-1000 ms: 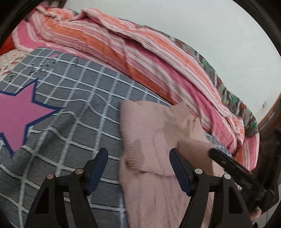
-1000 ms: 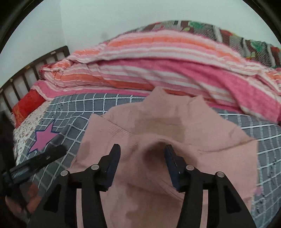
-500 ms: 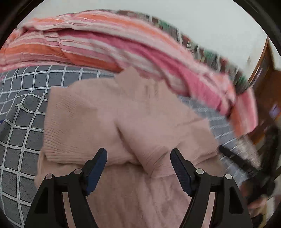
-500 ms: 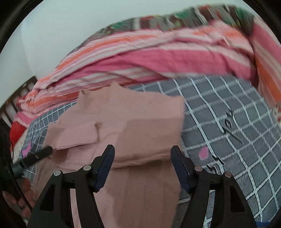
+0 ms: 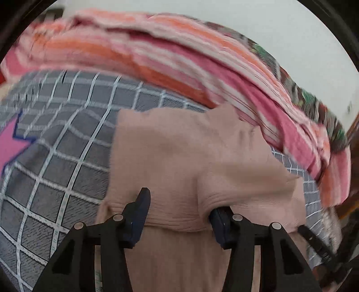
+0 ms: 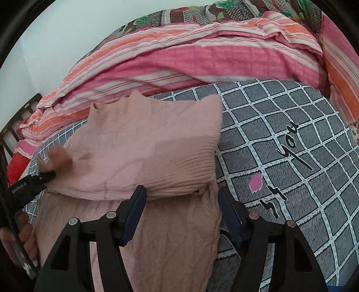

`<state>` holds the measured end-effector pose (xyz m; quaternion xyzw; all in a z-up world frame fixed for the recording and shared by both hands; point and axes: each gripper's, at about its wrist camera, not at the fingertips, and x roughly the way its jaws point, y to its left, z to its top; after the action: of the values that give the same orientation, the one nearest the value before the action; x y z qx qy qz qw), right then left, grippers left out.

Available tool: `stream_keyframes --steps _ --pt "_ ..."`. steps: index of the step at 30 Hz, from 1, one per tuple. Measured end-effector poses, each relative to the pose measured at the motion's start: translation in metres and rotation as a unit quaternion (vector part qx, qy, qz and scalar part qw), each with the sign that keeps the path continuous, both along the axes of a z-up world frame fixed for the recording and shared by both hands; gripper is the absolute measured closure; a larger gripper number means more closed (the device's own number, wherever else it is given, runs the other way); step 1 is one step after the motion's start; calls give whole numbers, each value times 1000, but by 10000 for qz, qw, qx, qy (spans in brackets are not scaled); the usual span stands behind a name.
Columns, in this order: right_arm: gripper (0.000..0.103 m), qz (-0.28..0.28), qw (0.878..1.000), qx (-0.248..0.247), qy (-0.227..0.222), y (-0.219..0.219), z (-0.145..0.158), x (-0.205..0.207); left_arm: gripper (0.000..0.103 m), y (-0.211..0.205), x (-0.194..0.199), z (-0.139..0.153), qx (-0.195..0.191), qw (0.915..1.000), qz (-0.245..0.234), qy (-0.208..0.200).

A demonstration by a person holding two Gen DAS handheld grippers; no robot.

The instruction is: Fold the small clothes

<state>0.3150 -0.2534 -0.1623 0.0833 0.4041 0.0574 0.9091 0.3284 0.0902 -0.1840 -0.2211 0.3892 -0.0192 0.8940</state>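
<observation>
Nearest in the left wrist view, the left tool [image 5: 179,213] sits low over a pink knitted sweater [image 5: 179,157], its jaws having just been closing around a ribbed fold of the knit. The fabric bunches between the two blue pads [image 5: 140,215], and the far pad is partly buried under a ridge of cloth, so whether both pads truly press on it cannot be told for sure.

In the right wrist view, the right tool [image 6: 181,209] stands moderately wide at the sweater's [image 6: 152,143] right edge. Its jaws have widened a little over the past second. One pad lies over the cable-knit lower part and the other just off the garment's side; nothing is pinched between them. The left tool [image 6: 33,186] shows at that view's left edge, with a person's fingers [image 6: 24,235] wrapped around its handle.

The sweater lies on a bed covered by a grey checked sheet [image 6: 280,125], its upper half folded down over the lower half, the ribbed hem forming the near fold. The sheet bears black script lettering [image 6: 289,157] and a pink star [image 5: 11,148].

Beyond the sweater a pink and orange striped blanket [image 6: 190,56] is heaped across the bed, with a floral patterned cover [image 6: 202,13] behind it against a pale wall [image 6: 56,33].
</observation>
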Motion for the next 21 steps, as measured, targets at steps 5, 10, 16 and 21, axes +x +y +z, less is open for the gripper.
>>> stream_keyframes --steps 5,10,16,21 --pt "37 16 10000 1 -2 -1 1 -1 64 25 -3 -4 -476 9988 123 -24" --pt "37 9 10000 15 39 -3 3 -1 69 30 -4 -7 -455 9989 17 -53" --pt "37 236 9966 -748 253 -4 1 -5 73 32 0 -2 -285 9995 44 -119" --pt "37 320 9957 -800 340 -5 -5 -2 82 42 5 3 -306 9988 265 -266"
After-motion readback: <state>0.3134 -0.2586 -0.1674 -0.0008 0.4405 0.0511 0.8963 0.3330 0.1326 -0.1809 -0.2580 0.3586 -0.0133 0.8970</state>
